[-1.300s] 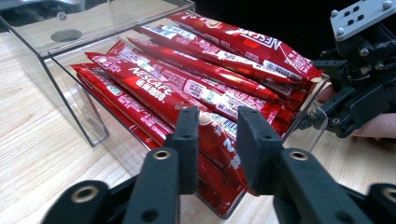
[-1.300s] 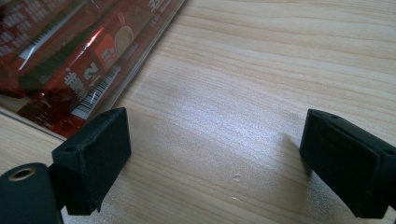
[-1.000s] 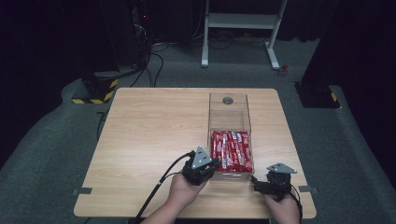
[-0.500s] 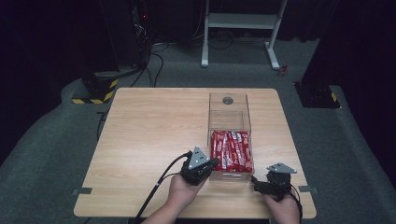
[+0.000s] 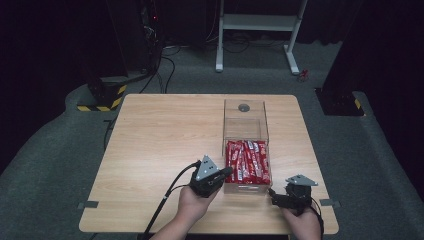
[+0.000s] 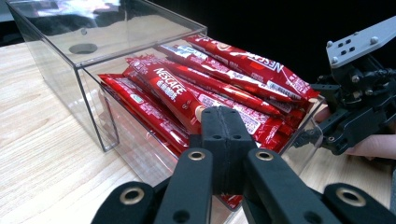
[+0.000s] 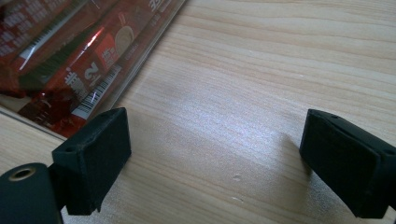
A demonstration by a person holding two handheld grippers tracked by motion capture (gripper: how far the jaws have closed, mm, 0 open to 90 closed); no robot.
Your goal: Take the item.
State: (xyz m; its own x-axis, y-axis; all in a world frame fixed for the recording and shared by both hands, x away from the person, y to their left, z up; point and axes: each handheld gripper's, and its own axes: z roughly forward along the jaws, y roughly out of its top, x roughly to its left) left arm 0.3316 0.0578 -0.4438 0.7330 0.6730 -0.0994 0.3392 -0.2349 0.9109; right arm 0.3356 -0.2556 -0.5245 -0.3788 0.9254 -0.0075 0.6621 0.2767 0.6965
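I am bringing my left gripper (image 6: 223,122) to the near left corner of the clear box (image 5: 231,122), and its jaws have just been closing: the two black pads are now meeting flat against each other, with nothing caught between them. In the left gripper view the closed tips are sitting at the box's near rim, with the nearest red coffee stick (image 6: 173,95) just behind them. Read as a judgement, this pinch is coming up empty, so the pick is not yet made and the jaws will need reopening over a stick before any lift.

The red coffee sticks (image 5: 246,161) are lying stacked in the near half of the box, right of centre on the table (image 5: 160,150) in the high view. Their long axis is running from 6 o'clock to 12 o'clock, along the box's length.

My right gripper (image 5: 272,195) is resting at about 4 o'clock from the sticks, jaws spread wide over bare wood, holding nothing.
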